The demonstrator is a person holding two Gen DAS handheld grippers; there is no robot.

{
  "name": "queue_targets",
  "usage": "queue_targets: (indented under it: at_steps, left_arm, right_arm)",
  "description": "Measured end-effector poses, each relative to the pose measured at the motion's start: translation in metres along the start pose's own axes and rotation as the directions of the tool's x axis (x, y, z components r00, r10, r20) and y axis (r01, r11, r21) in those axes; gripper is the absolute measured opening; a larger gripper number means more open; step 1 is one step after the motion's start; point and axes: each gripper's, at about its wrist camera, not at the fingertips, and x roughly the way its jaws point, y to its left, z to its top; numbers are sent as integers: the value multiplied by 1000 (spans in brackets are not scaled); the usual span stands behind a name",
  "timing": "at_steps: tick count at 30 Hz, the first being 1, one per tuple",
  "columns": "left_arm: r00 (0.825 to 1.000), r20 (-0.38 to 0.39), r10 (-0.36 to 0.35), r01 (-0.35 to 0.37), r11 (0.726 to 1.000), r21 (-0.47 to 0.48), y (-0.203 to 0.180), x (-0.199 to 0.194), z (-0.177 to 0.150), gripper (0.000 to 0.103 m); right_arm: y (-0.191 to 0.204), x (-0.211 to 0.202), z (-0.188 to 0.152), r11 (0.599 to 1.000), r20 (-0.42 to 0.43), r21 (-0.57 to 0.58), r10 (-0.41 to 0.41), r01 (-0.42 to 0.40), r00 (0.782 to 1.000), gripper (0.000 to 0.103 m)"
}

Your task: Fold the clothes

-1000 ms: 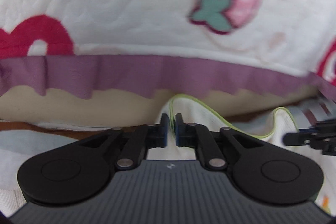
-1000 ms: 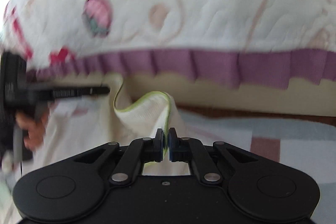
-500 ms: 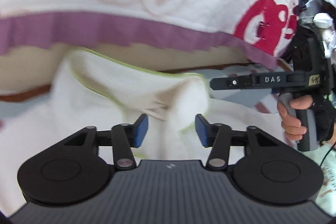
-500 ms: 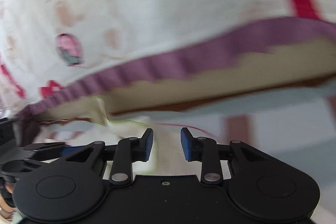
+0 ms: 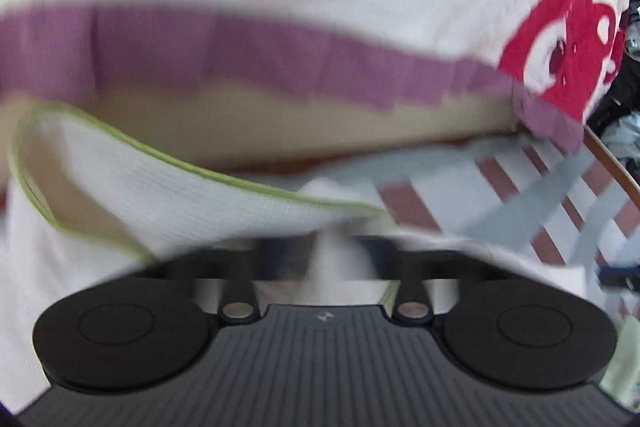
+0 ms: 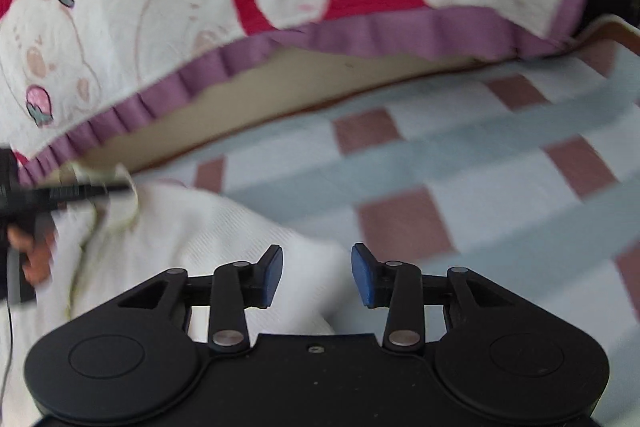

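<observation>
Soft, light white garment [image 5: 168, 195] with lime-green piping, best grasped at its hem; left gripper [image 5: 336, 259] has just clenched on a fold, right gripper [image 6: 317, 277] has just spread, grasping nothing.

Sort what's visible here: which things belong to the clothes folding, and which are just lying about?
Job:
- white ribbed garment with lime-green trim
- left gripper, blurred
- right gripper, jaws apart, nothing between them

Lying about:
- white bear-print quilt with purple frill
- blue, white and brown checked sheet
</observation>
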Motion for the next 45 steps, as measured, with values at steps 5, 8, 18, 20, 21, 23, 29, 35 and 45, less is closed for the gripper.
queue_targets:
  at_steps: [5,8,18,20,21,23,29,35,45]
  left_arm:
    - [990,133,39,-11,978,-208,37,-26,4,3]
    - [991,52,122,-98,941,-325,55,-22,-6,7]
    - [999,40,12,-1,964,-264,28,-55,-17,53]
    - [1000,9,22,-19,972,-232,20,-49,-16,58]
    - [999,-13,30,-32,974,-224,18,-45,-17,58]
    - [998,-45,43,-52,972,-228,9,-34,-14,58]
    - [998,-48,41,-50,976,-211,8,-31,-20,58]
    - [996,-16,93,-94,989,-113,0,-9,-6,24]
    - [989,68,132,-129,991,-46,9,-27,-1,3]
  right_arm:
    - [-17,-6,-27,999,-41,33,2,-1,999,44]
    - [-24,-5,-44,996,-62,85,31,-25,998,46]
    - [9,21,-81,1000,16,-13,6,-6,1000,70]
    - [20,29,-80,996,37,-85,-6,10,999,20]
    - [21,29,-75,994,39,-108,-16,20,999,8]
    - [20,20,-59,991,88,-118,-54,64,995,8]
    - [-26,-42,6,926,252,-129,-317,356,914,8]
    - [-76,-74,66,790,306,-181,-520,585,797,7]
    - [-125,-77,117,618,362,-189,-679,763,639,7]
